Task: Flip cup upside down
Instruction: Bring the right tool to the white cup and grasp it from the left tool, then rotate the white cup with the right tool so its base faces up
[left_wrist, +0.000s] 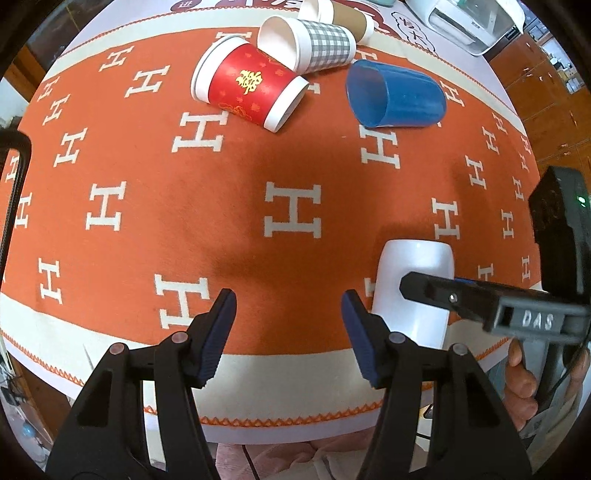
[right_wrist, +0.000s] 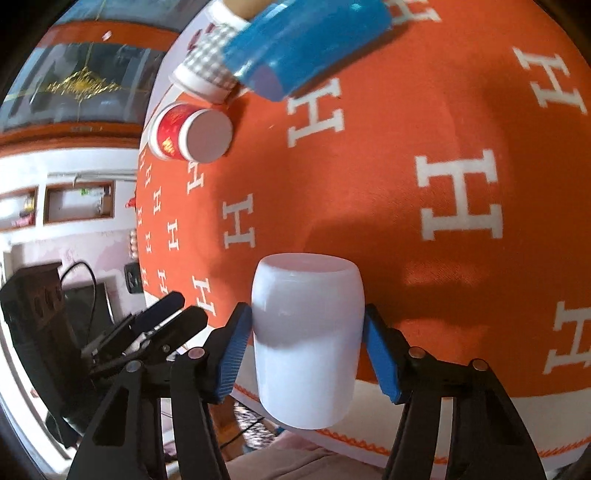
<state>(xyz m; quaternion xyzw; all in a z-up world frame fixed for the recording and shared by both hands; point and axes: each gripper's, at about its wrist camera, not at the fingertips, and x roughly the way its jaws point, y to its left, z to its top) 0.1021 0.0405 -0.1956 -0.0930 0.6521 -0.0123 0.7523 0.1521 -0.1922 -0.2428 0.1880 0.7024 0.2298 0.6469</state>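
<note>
The orange H-patterned cloth (left_wrist: 295, 166) is seen covering the table. At its far side four cups are lying on their sides: a blue cup (left_wrist: 397, 95), a red cup (left_wrist: 251, 86), a checked cup (left_wrist: 308, 42) and a brown cup (left_wrist: 343, 16) behind it.

The white cup (right_wrist: 306, 343), the task's thing, is located at the near edge of the cloth, between the fingers of the right gripper (right_wrist: 308, 349). The left blue pad appears to be touching the wall; a thin gap may remain at the right pad, so whether the tongs are clenched on the cup cannot be told. Whether the cup's end facing the camera is rim or base cannot be told either.

The left gripper (left_wrist: 288, 332) is released, holding nothing, just beside the white cup.

It is judged that a firm mid-wall grip should be confirmed before the cup is lifted clear, rotated and set down flat.
</note>
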